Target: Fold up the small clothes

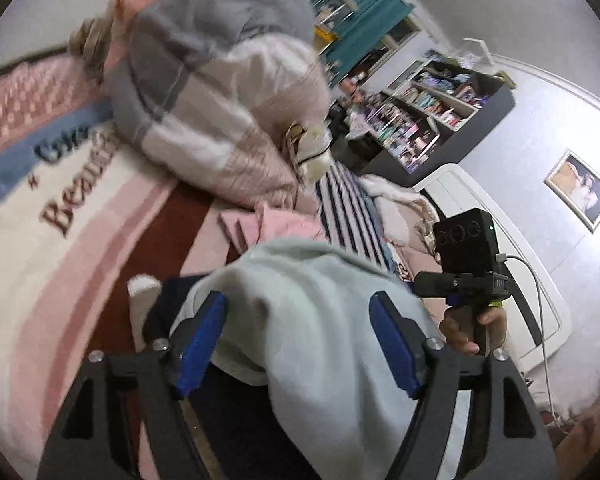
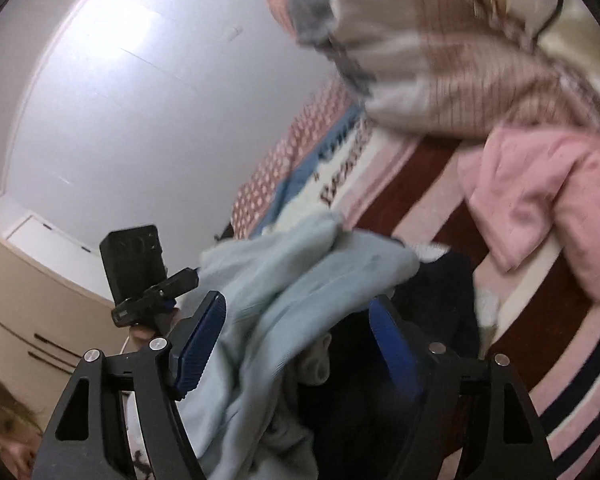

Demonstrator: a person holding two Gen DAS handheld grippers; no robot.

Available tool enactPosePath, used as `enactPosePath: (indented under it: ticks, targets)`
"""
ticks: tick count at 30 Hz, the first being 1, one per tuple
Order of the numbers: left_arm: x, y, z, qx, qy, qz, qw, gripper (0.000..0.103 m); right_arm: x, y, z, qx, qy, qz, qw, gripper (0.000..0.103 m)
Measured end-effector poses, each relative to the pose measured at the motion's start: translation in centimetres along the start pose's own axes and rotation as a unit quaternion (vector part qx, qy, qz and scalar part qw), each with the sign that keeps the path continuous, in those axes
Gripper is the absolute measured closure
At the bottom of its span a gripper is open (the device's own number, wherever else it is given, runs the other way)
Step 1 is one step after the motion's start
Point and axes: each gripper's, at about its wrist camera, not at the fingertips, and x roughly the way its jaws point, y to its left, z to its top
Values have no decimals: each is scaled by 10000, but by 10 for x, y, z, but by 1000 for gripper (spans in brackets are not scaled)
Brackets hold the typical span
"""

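Observation:
A light blue garment lies bunched on the striped bed blanket over a dark navy piece. My left gripper is open, with the blue cloth filling the gap between its blue pads. In the right wrist view the same blue garment runs between the open fingers of my right gripper, and the navy piece lies by the right pad. Neither pair of pads visibly pinches the cloth. A folded pink garment lies further off on the blanket.
A big pink, grey and white quilt bundle is heaped behind the clothes. A navy-striped cloth and more laundry lie beside the pink garment. A hand holds the other unit. A stocked shelf stands by the wall.

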Motion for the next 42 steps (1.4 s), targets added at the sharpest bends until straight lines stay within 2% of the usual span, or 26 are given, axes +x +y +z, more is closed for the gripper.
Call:
enactPosePath:
  ticks: [3, 7, 8, 9, 10, 11, 12, 15, 17, 18, 20, 21, 22, 23, 24, 25, 26, 28, 30, 33, 35, 37, 38, 39, 42]
  targets:
    - [12, 7, -3, -154, 119, -146, 9997, 33, 29, -16, 1, 386, 449, 227, 9980, 31]
    - [26, 15, 1, -296, 75, -250, 9992, 33, 50, -15, 11, 250, 397, 451, 9979, 32]
    - [28, 17, 1, -294, 61, -245, 9992, 36, 53, -12, 12, 172, 362, 460, 9981, 37]
    - [30, 17, 2, -256, 59, -225, 9994, 45, 54, -10, 11, 37, 309, 456, 9985, 50]
    - [31, 16, 2, -196, 52, -189, 9996, 57, 55, -4, 11, -213, 224, 406, 9987, 57]
    - [31, 14, 2, -116, 17, -144, 9998, 64, 54, 1, 10, -404, 168, 358, 9984, 69]
    - [28, 10, 2, 45, -65, -85, 9999, 71, 53, 6, 8, -588, 83, 307, 9978, 74]
    - [13, -14, 0, 757, -536, 3, 9957, 76, 38, 29, 2, -1535, -391, 74, 9873, 81]
    - [-4, -40, -7, 1545, -995, 93, 9829, 76, 28, 49, -8, -2261, -727, -54, 9714, 81]
    - [-9, -49, -10, 1792, -1145, 156, 9770, 76, 22, 61, -14, -2691, -921, -150, 9586, 81]
    - [-11, -62, -13, 2002, -1229, 370, 9713, 76, 17, 70, -22, -2998, -1081, -300, 9474, 81]
    - [-8, -61, -12, 1953, -1128, 547, 9727, 71, 18, 70, -22, -2910, -1004, -438, 9504, 79]
    - [-2, -56, -10, 1829, -964, 764, 9754, 59, 20, 66, -21, -2767, -888, -527, 9554, 76]
    - [4, -49, -9, 1672, -823, 922, 9782, 52, 26, 57, -18, -2526, -696, -673, 9627, 67]
    - [9, -40, -8, 1453, -659, 1085, 9812, 41, 33, 47, -15, -2291, -487, -818, 9687, 52]
    - [12, -30, -7, 1227, -537, 1180, 9839, 39, 39, 30, -12, -1903, -265, -1031, 9759, 44]
    - [13, -24, -8, 1103, -451, 1180, 9858, 38, 40, 17, -11, -1590, -173, -1068, 9813, 40]
    - [10, -14, -9, 869, -306, 1131, 9893, 35, 35, -4, -8, -1015, -59, -830, 9913, 39]
    - [-3, -12, -10, 832, -447, 1137, 9890, 31, 25, -7, -6, -892, -125, -818, 9926, 37]
    - [-28, -21, -8, 867, -780, 943, 9887, 31, 1, 13, -6, -1391, -488, -1077, 9832, 37]
    - [-41, -35, -9, 957, -948, 710, 9883, 31, -7, 37, -1, -1769, -764, -942, 9767, 39]
    - [-45, -50, -13, 1116, -949, 556, 9876, 31, -14, 65, -8, -2177, -834, -601, 9706, 51]
    - [-46, -58, -16, 1207, -889, 508, 9874, 31, -16, 74, -13, -2324, -799, -493, 9681, 58]
    - [-46, -66, -20, 1275, -800, 480, 9874, 31, -14, 85, -19, -2473, -693, -402, 9656, 60]
    - [-46, -79, -38, 1342, -515, 381, 9889, 31, -3, 103, -48, -2687, -52, -313, 9627, 67]
